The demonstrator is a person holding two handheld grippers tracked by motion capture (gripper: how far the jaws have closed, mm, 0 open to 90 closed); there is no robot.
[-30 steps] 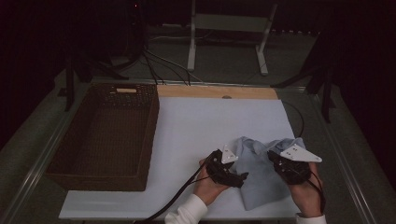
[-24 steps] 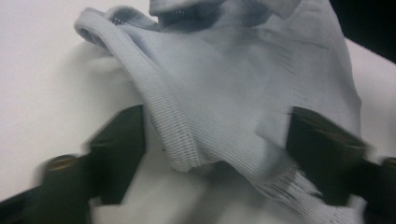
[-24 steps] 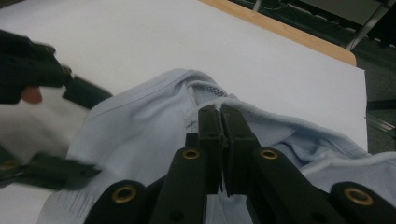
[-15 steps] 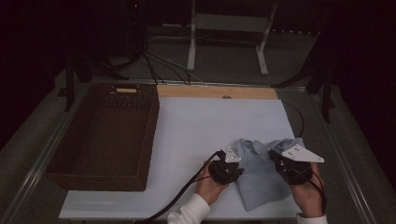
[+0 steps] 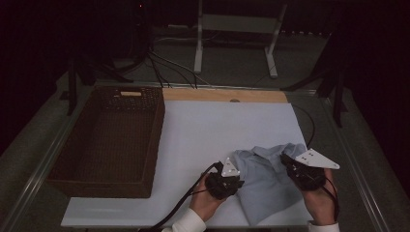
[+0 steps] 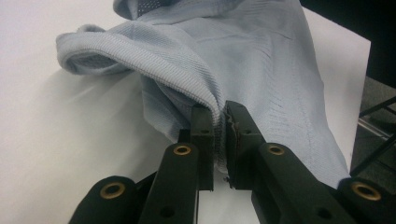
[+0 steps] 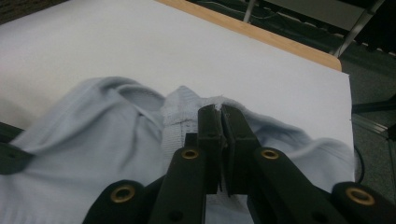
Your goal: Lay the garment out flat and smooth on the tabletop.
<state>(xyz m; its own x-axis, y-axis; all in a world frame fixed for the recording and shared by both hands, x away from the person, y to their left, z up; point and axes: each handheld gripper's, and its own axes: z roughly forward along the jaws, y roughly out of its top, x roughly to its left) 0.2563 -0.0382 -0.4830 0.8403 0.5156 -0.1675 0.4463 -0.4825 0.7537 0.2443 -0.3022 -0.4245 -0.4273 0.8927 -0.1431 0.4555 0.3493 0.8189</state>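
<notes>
A light blue shirt (image 5: 268, 181) lies crumpled on the white table top (image 5: 222, 130) near its front right. My left gripper (image 5: 237, 180) is at the shirt's left edge, shut on a ribbed fold of the shirt (image 6: 196, 79). My right gripper (image 5: 286, 162) is at the shirt's right side, shut on a ribbed edge of the shirt (image 7: 187, 109). The left gripper (image 6: 219, 116) pinches the cloth between its jaws, and the right gripper (image 7: 220, 111) does the same. A hand holds each gripper from the table's front edge.
A dark wicker basket (image 5: 109, 140) stands on the left of the table. A wooden strip (image 5: 225, 95) runs along the table's far edge. Metal stand legs (image 5: 234, 43) and cables (image 5: 164, 67) lie on the floor beyond.
The left gripper has turned and closed on the shirt's left edge, and the cloth there has bunched up. The right gripper has stayed about where it was.
</notes>
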